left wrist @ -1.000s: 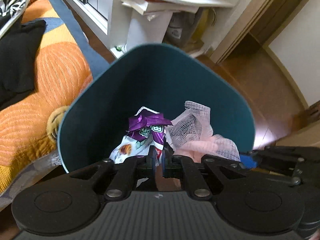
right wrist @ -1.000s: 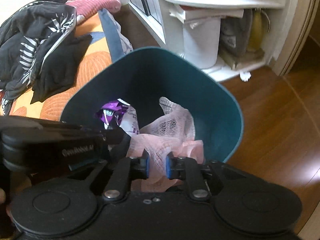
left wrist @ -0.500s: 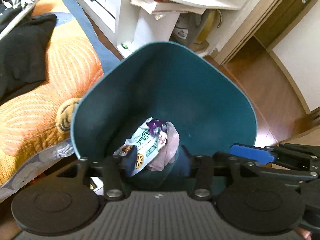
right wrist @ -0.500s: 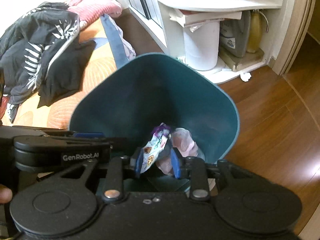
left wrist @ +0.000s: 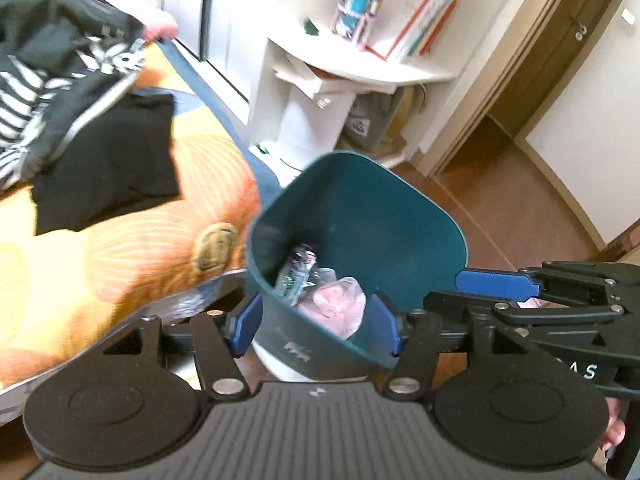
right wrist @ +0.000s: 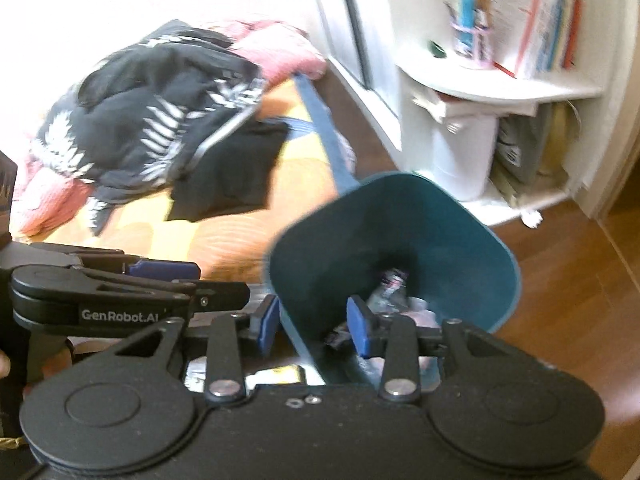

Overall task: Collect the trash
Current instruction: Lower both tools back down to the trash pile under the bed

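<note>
Both grippers empty over the teal bin, jaws just opening.
Left gripper (left wrist: 318, 328) & right gripper (right wrist: 314, 322) released; snack wrapper (left wrist: 298, 270) + pink netting (left wrist: 334, 304) lie in bin (left wrist: 400, 216) bottom, below-ahead of both.

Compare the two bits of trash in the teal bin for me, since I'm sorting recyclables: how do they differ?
The snack wrapper is printed, white with purple and green, and crinkled; the pink wad is plain, pale and soft-looking. The snack wrapper stands on end against the bin's left wall; the pink wad slumps nearer the front wall. Both lie loose at the bottom of the teal bin, touching each other.
</note>
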Motion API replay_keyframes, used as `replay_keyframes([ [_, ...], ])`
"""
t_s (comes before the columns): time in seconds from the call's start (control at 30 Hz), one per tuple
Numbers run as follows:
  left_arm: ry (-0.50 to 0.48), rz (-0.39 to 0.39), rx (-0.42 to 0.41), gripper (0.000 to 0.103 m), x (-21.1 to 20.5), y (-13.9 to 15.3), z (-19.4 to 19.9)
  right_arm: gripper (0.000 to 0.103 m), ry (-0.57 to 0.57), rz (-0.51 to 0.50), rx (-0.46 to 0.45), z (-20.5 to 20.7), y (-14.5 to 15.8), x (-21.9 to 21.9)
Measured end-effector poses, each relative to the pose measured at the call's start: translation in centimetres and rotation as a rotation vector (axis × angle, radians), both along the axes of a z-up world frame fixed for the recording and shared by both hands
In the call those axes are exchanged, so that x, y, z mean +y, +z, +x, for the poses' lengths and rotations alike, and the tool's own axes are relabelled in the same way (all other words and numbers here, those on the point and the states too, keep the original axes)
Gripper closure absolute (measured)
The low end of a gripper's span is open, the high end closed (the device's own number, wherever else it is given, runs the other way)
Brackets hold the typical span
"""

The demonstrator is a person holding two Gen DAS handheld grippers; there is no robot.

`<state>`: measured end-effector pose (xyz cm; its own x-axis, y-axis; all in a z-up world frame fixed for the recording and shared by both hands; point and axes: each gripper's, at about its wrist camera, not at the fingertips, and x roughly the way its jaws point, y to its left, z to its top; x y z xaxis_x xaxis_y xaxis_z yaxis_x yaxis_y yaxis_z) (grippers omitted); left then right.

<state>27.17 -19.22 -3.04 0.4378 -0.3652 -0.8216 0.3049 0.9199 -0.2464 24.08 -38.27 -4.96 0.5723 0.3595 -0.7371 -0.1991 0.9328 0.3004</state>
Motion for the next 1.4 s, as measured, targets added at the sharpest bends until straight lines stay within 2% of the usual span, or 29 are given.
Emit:
replay_keyframes([
  [0.13,0.047,-0.007,-0.037,0.044,3.8,1.8,-2.7,0.061,0.053,0.018,-0.025,-1.3,1.6,2.7],
  [0.27,0.096,0.005,-0.077,0.030,7.4,2.9,-5.1,0.058,0.112,0.031,-0.030,-2.5,2.3,5.6],
  [0.33,0.126,0.005,-0.089,0.029,9.7,3.3,-6.4,0.056,0.147,0.029,-0.027,-2.9,2.3,7.3],
  [0.37,0.141,0.005,-0.092,0.029,10.7,3.4,-7.0,0.055,0.161,0.029,-0.024,-3.1,2.2,8.1],
  [0.5,0.209,0.016,-0.104,0.018,14.4,3.2,-9.1,0.052,0.220,0.040,0.004,-3.7,1.3,11.6],
  [0.67,0.327,0.030,-0.062,0.016,19.1,0.8,-10.5,0.051,0.295,0.021,0.070,-4.1,-1.4,16.6],
  [0.8,0.408,0.027,0.003,0.015,22.8,-3.2,-10.7,0.051,0.333,-0.012,0.133,-3.7,-4.8,19.8],
  [1.07,0.578,0.039,0.193,0.015,31.0,-14.3,-10.1,0.051,0.221,-0.046,0.323,0.3,-14.1,22.9],
  [1.23,0.646,0.050,0.342,0.015,34.7,-21.6,-9.5,0.051,0.121,-0.040,0.439,2.9,-20.3,24.1],
  [1.4,0.658,0.047,0.543,0.015,36.8,-28.3,-8.6,0.051,0.200,-0.068,0.564,3.6,-26.5,27.4],
])
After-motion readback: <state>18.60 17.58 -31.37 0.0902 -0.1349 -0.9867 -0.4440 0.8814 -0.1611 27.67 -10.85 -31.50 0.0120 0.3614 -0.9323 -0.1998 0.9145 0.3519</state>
